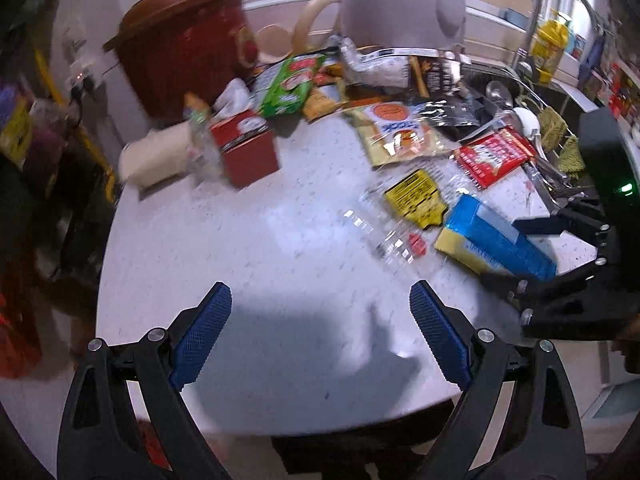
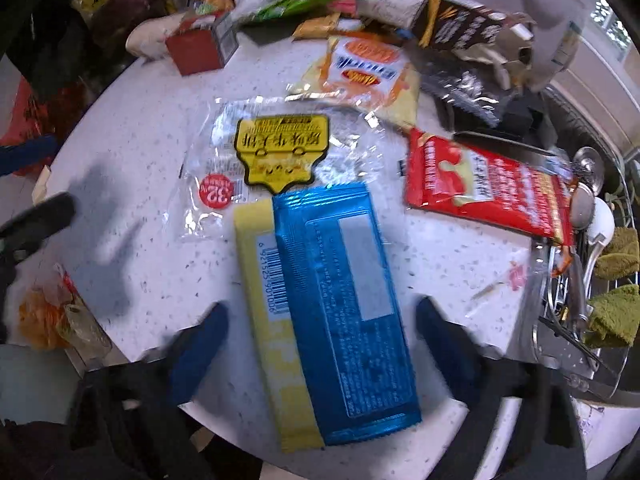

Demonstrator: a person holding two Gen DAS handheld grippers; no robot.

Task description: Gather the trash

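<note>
Several empty wrappers lie on the white speckled counter (image 1: pixel 240 248). A blue and yellow wrapper (image 2: pixel 332 312) lies flat between the open fingers of my right gripper (image 2: pixel 320 320); it also shows in the left wrist view (image 1: pixel 496 240), with the right gripper (image 1: pixel 520 252) around it. Beyond it lie a clear wrapper with a yellow label (image 2: pixel 280 152), a red wrapper (image 2: pixel 488 188) and an orange and yellow wrapper (image 2: pixel 364 68). My left gripper (image 1: pixel 320 300) is open and empty above bare counter near the front edge.
A red tissue box (image 1: pixel 244 148), a brown lidded pot (image 1: pixel 180 36), a rice cooker (image 1: pixel 404 0) and more wrappers (image 1: pixel 292 84) stand at the back. A sink with utensils (image 2: pixel 588 240) and green cloths (image 2: pixel 612 316) is on the right. Crumpled orange trash (image 2: pixel 48 316) lies at the counter's left edge.
</note>
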